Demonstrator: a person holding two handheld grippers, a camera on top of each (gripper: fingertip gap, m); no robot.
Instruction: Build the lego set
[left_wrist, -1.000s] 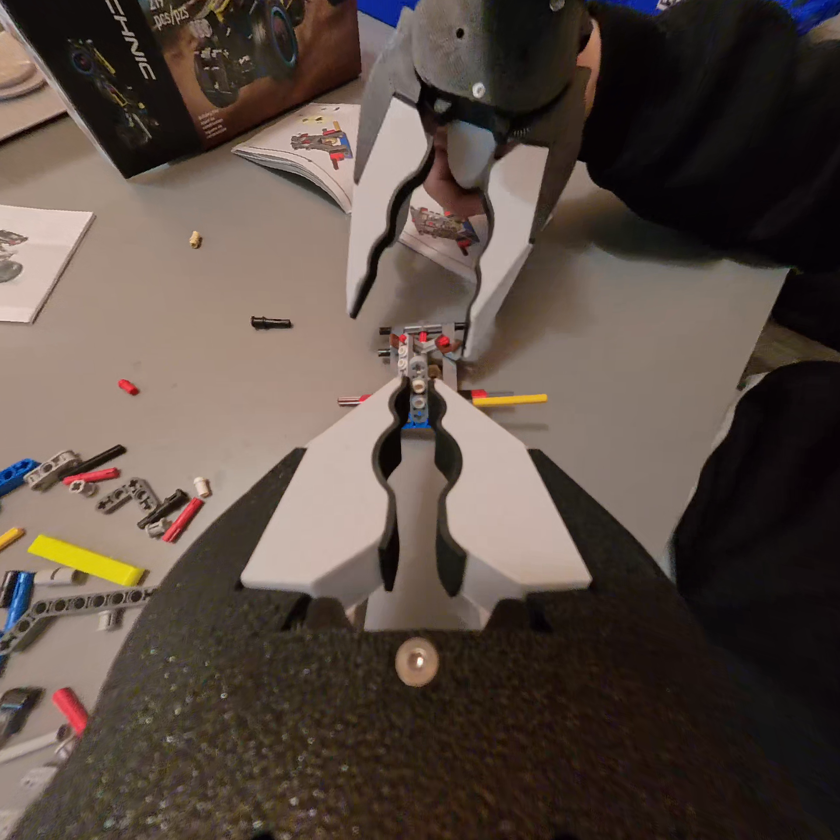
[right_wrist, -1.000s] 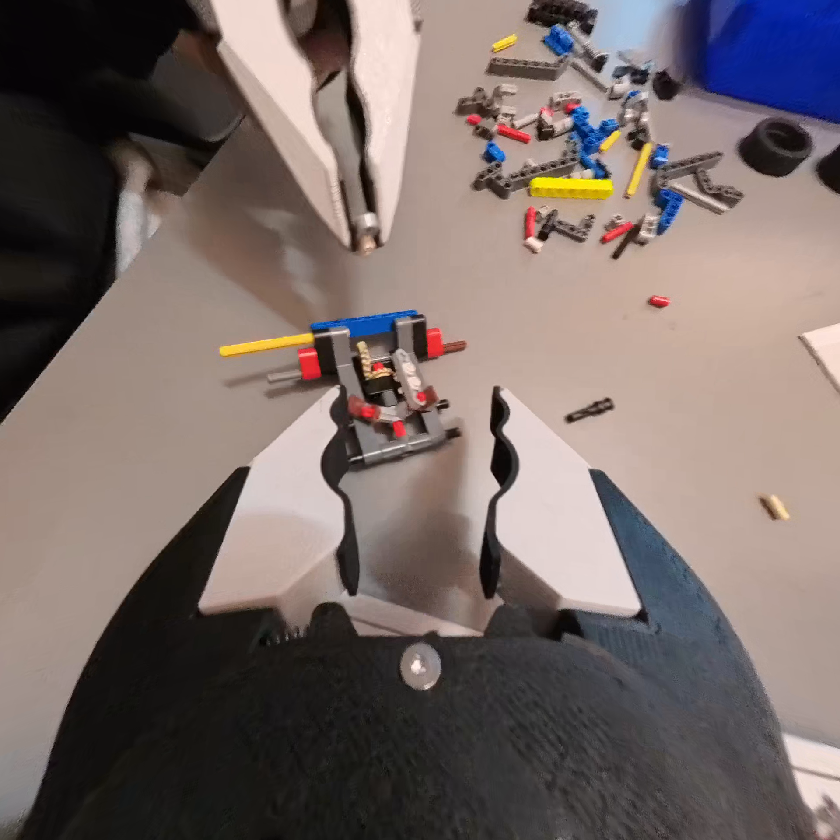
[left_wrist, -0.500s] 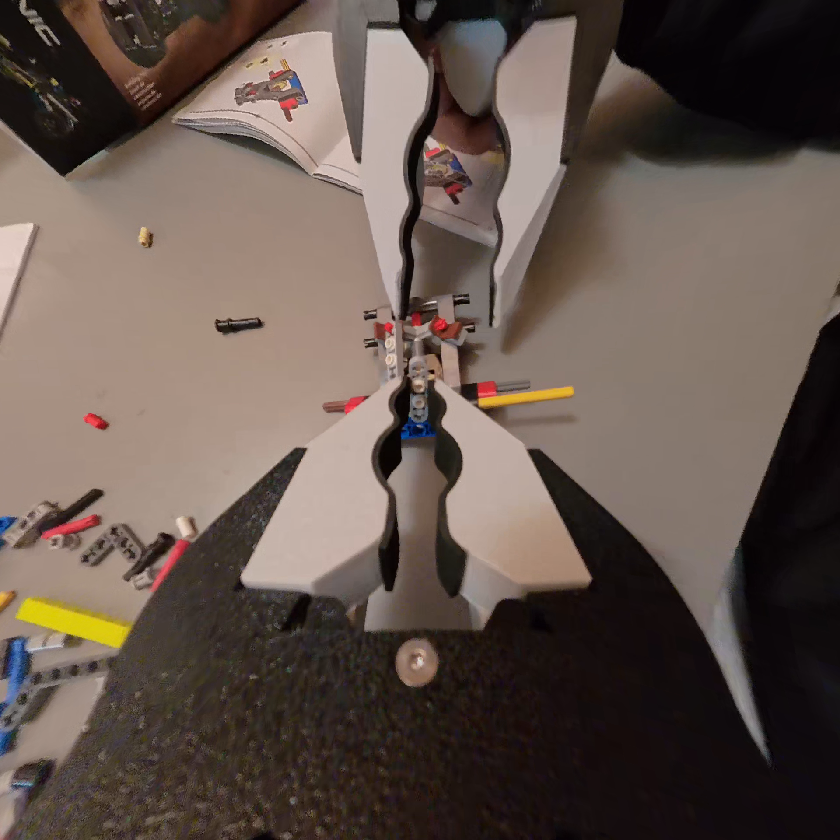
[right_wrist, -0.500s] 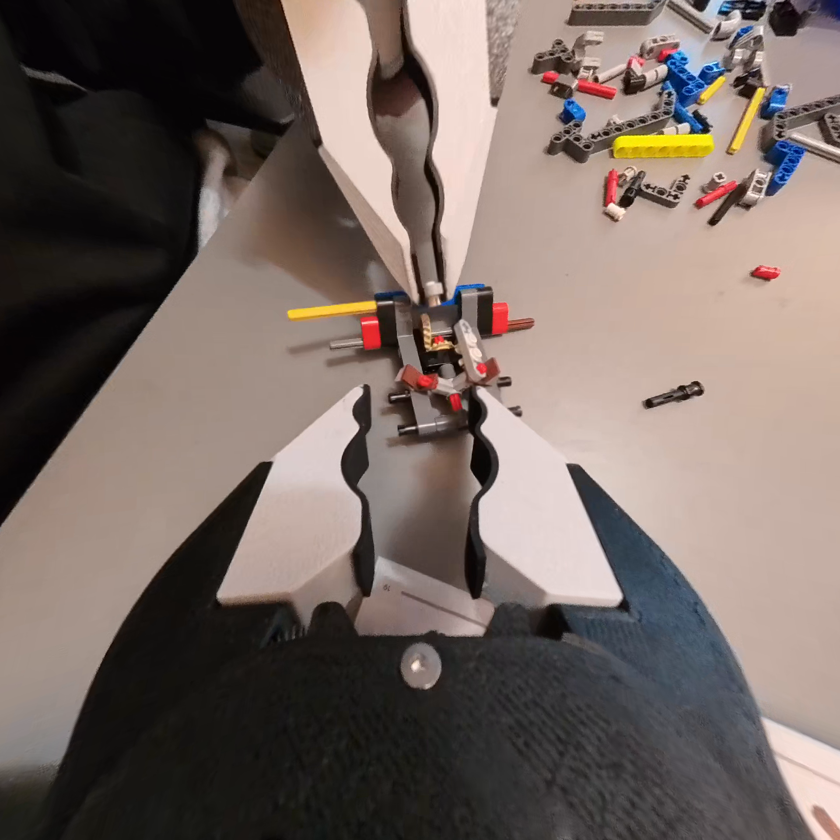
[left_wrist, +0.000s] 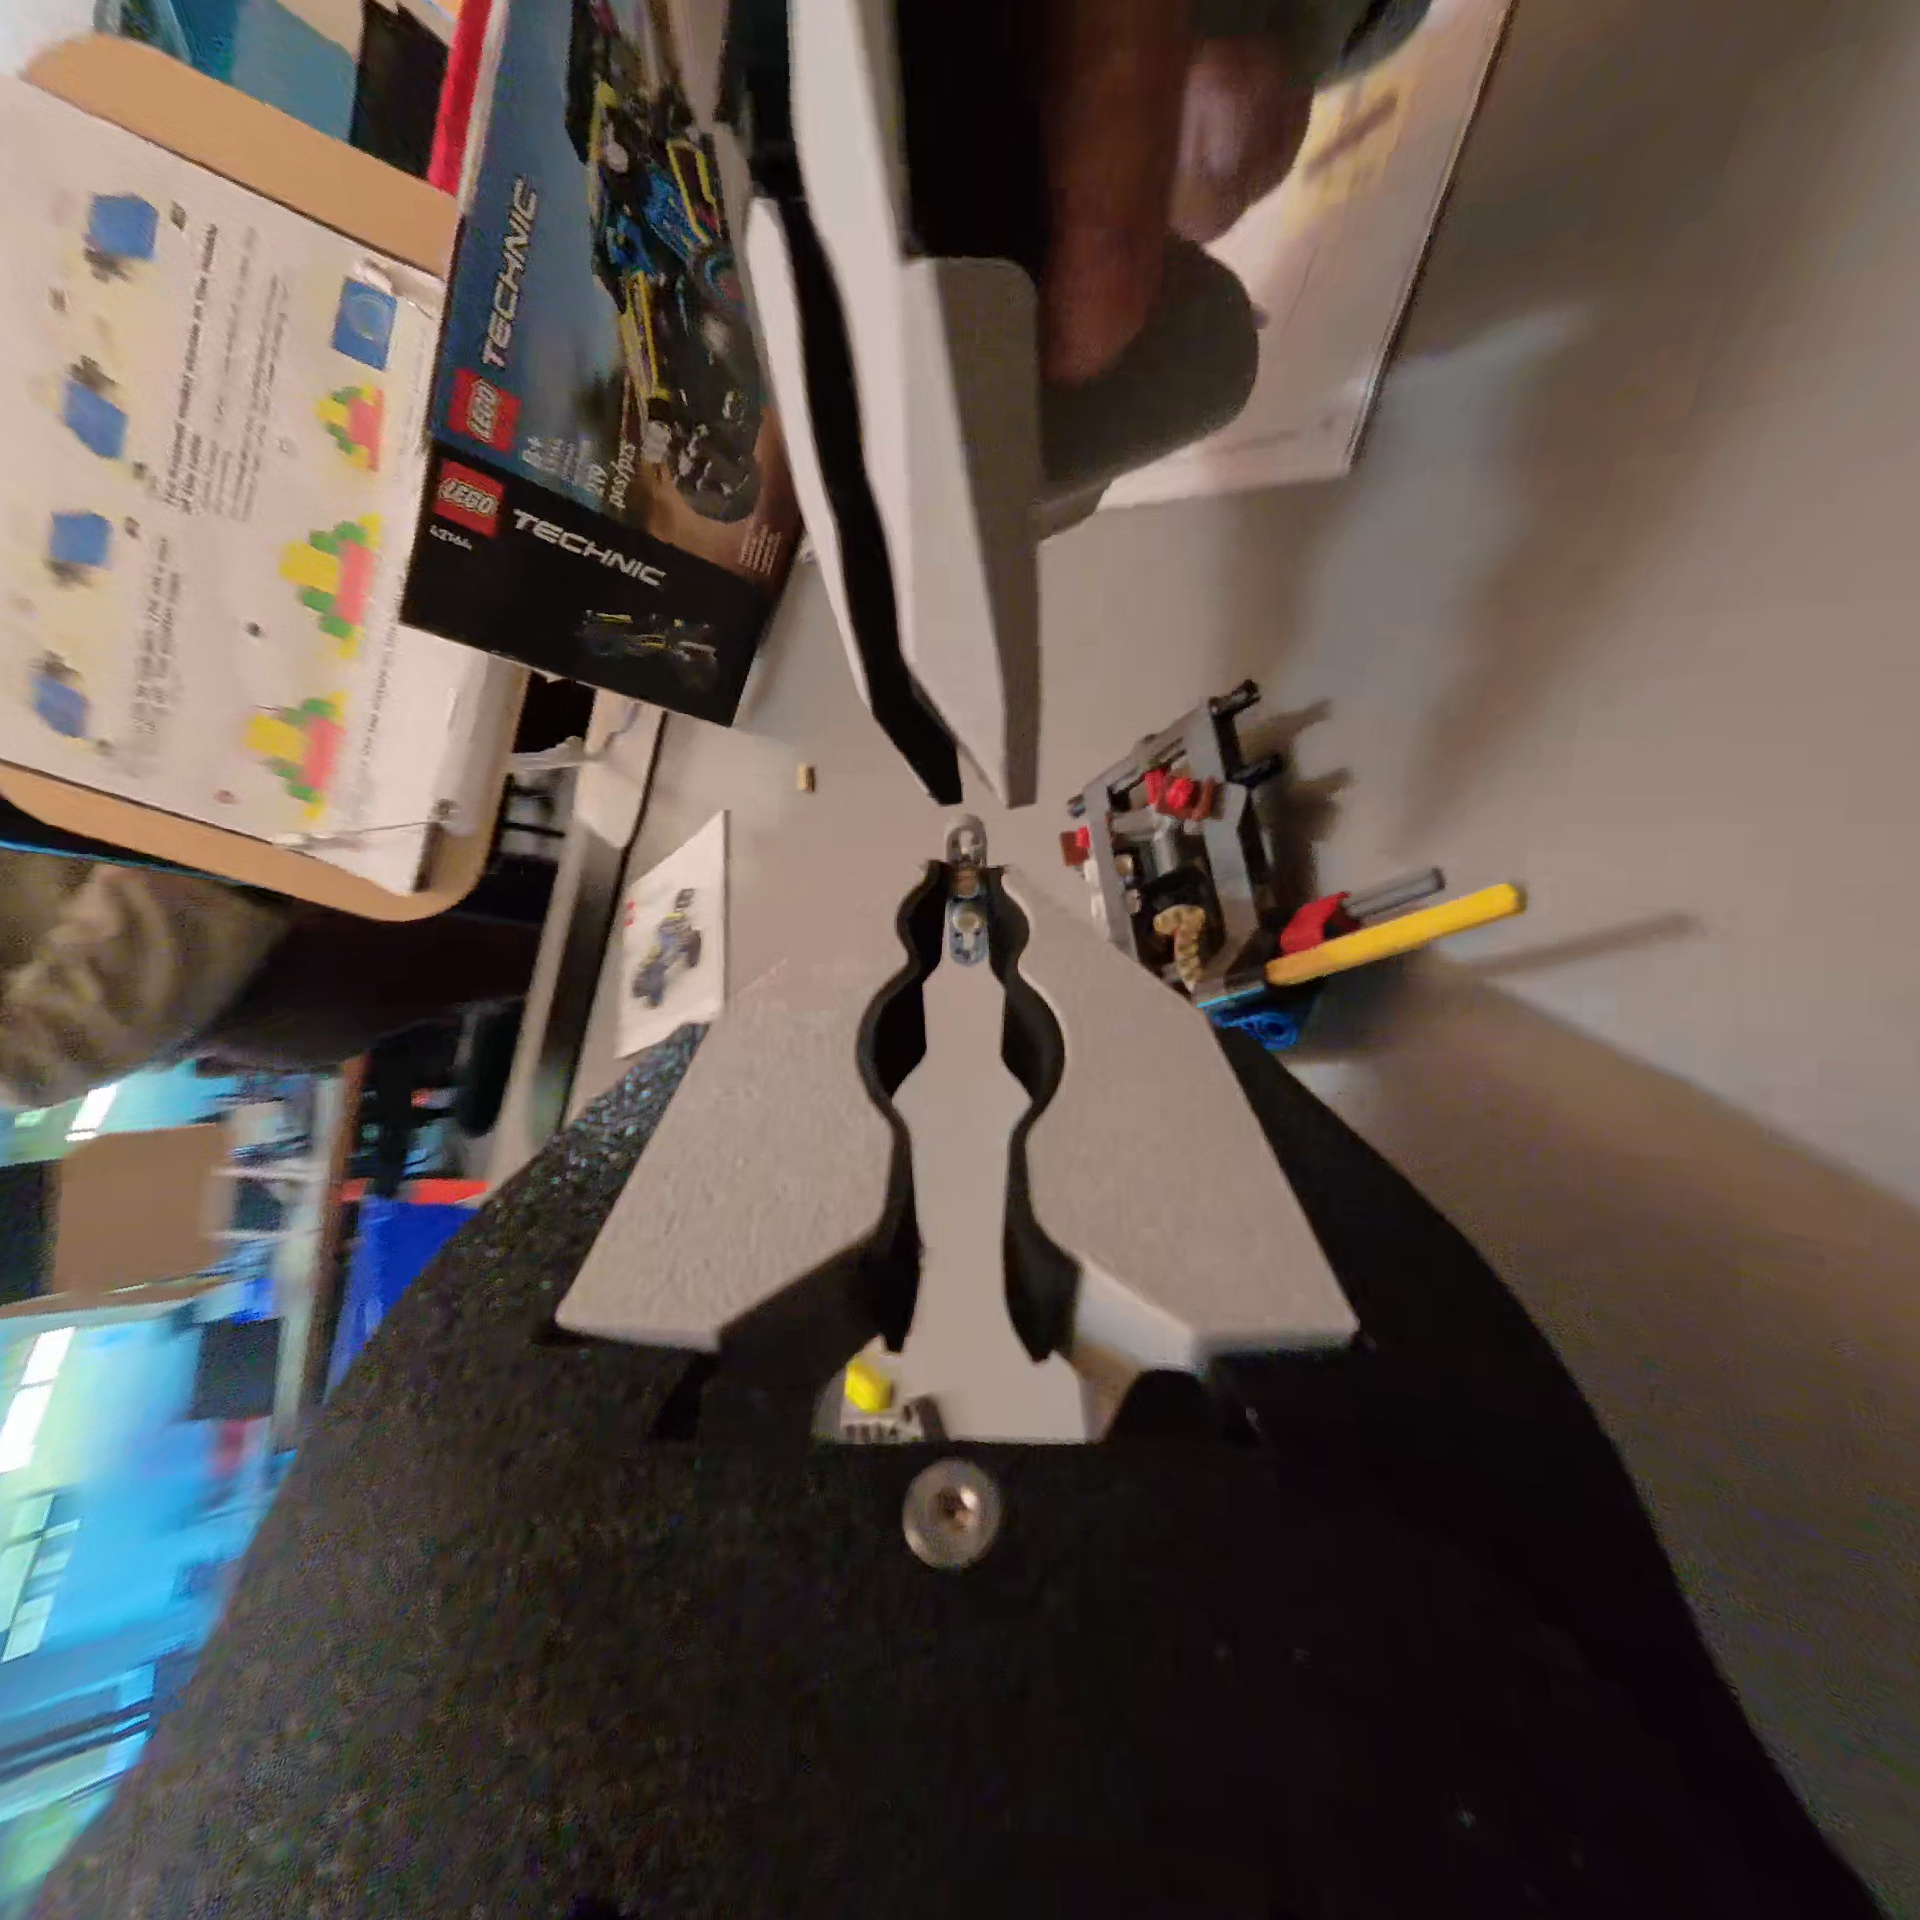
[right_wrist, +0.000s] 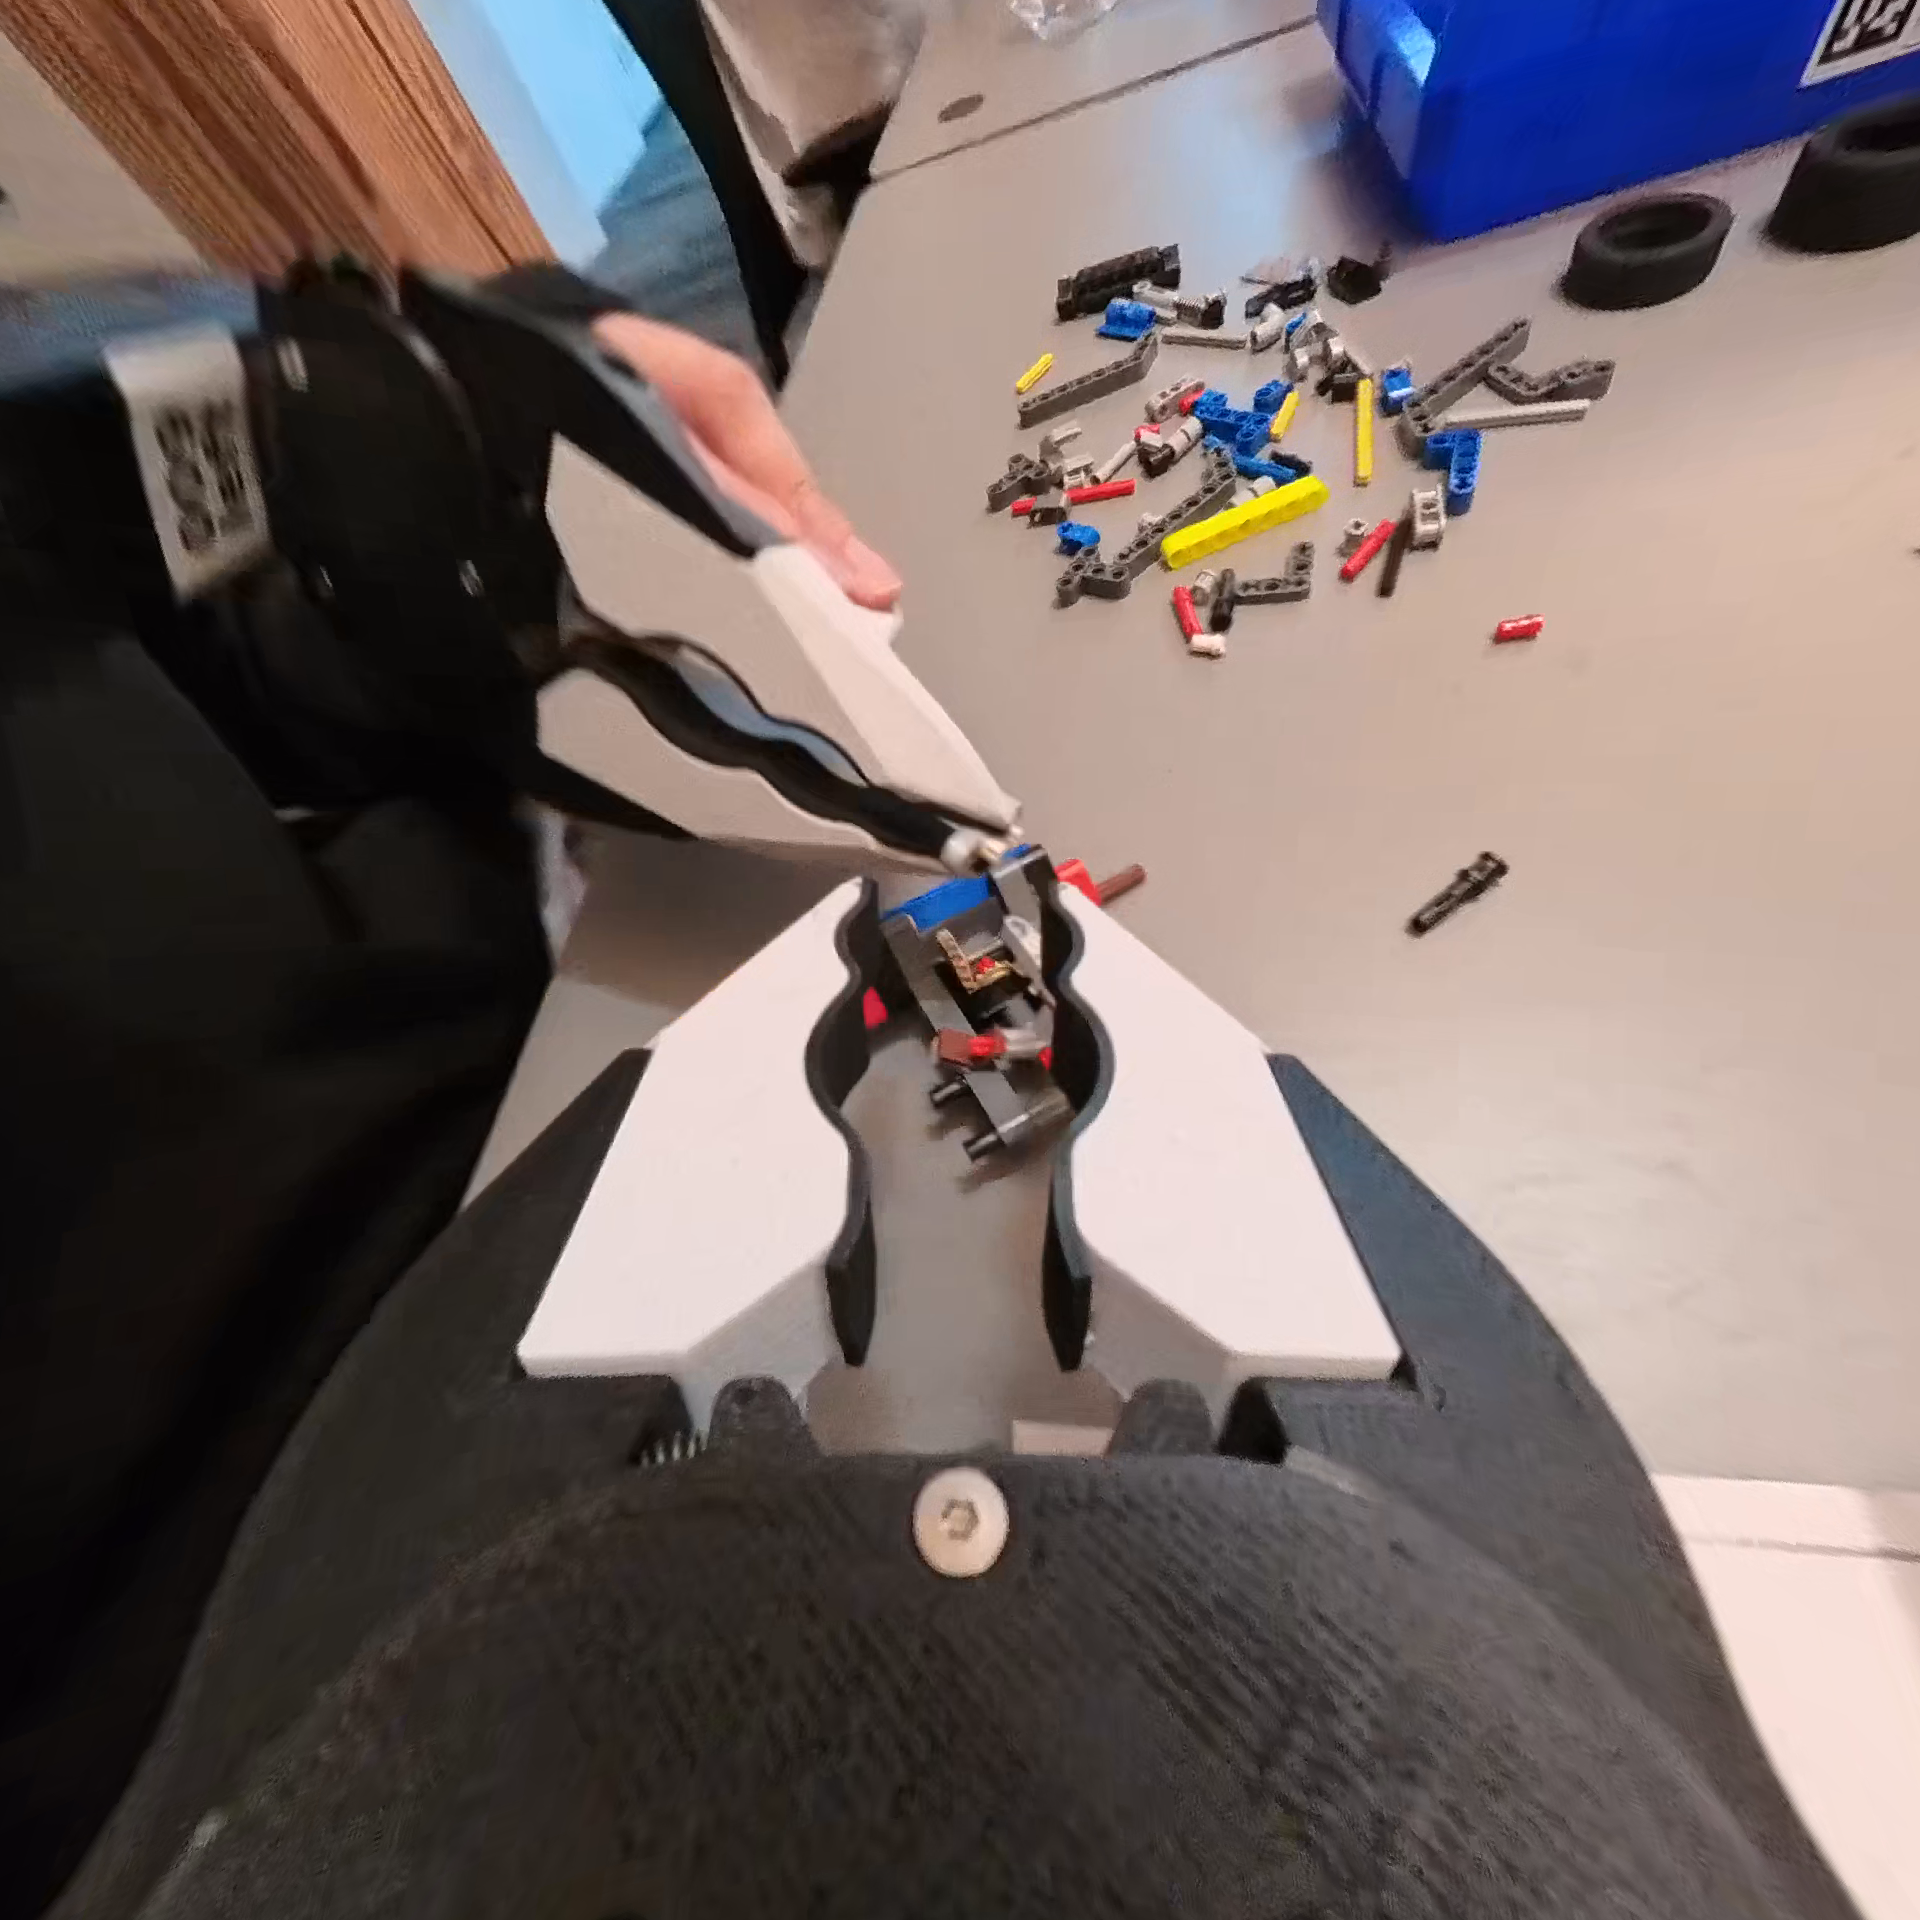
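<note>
Fingers of the right gripper (right_wrist: 961, 914), apart half a second ago, now clamp the lego assembly (right_wrist: 982, 987) lengthwise, black pins toward the camera, blue end away, meeting the small grey piece (left_wrist: 966, 914) pinched in the left gripper (left_wrist: 966, 899), above the grey table (right_wrist: 1558, 935).

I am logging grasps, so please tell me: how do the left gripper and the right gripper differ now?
The left gripper is nearly shut, pinching a small grey lego piece; the right gripper stands wider. The left holds its piece at the very tip; the lego assembly lies deeper between the right gripper's fingers, grip unclear. Both have white fingers.
</note>
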